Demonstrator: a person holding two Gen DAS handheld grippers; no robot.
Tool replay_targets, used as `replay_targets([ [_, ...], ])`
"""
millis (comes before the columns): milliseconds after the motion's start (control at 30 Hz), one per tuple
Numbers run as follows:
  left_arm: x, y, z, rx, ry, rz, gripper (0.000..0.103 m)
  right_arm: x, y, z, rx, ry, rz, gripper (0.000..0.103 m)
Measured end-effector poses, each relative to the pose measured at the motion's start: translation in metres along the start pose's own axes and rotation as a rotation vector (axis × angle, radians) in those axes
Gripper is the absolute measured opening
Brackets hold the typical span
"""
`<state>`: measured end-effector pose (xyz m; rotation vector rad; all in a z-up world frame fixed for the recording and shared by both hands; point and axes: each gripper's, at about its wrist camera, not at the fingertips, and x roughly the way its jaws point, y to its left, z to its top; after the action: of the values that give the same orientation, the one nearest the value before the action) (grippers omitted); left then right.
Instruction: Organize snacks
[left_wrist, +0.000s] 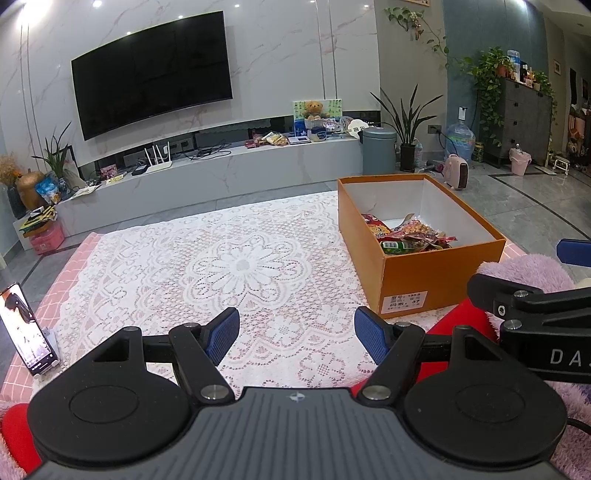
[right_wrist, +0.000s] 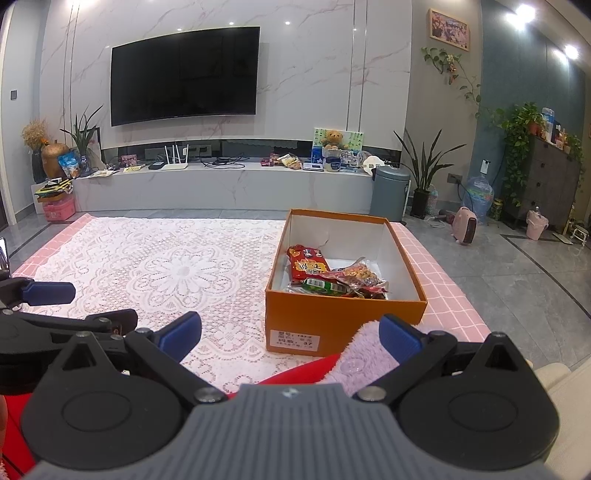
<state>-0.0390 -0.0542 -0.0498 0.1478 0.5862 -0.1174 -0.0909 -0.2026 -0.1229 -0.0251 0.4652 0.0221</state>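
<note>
An orange cardboard box (left_wrist: 417, 280) stands on the right side of the lace-covered table (left_wrist: 240, 266); it also shows in the right wrist view (right_wrist: 332, 314). Inside it lie several snack packets (left_wrist: 410, 236), red and green ones among them (right_wrist: 332, 277). My left gripper (left_wrist: 295, 334) is open and empty, low over the table's near edge, left of the box. My right gripper (right_wrist: 291, 334) is open and empty, just in front of the box's near wall. Each gripper shows at the edge of the other's view.
A phone (left_wrist: 29, 330) leans on a stand at the table's left edge. A purple fluffy cloth (right_wrist: 365, 354) and red fabric (right_wrist: 295, 373) lie at the near edge. A TV wall, a bin (right_wrist: 389, 192) and plants stand beyond the table.
</note>
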Motion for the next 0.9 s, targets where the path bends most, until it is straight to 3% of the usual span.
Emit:
replay_targets([
  [900, -0.0005, 0.0019, -0.0004, -0.002, -0.001, 0.004, 0.083, -0.0021, 0.0038, 0.0004, 0.01, -0.003, -0.001, 0.1],
])
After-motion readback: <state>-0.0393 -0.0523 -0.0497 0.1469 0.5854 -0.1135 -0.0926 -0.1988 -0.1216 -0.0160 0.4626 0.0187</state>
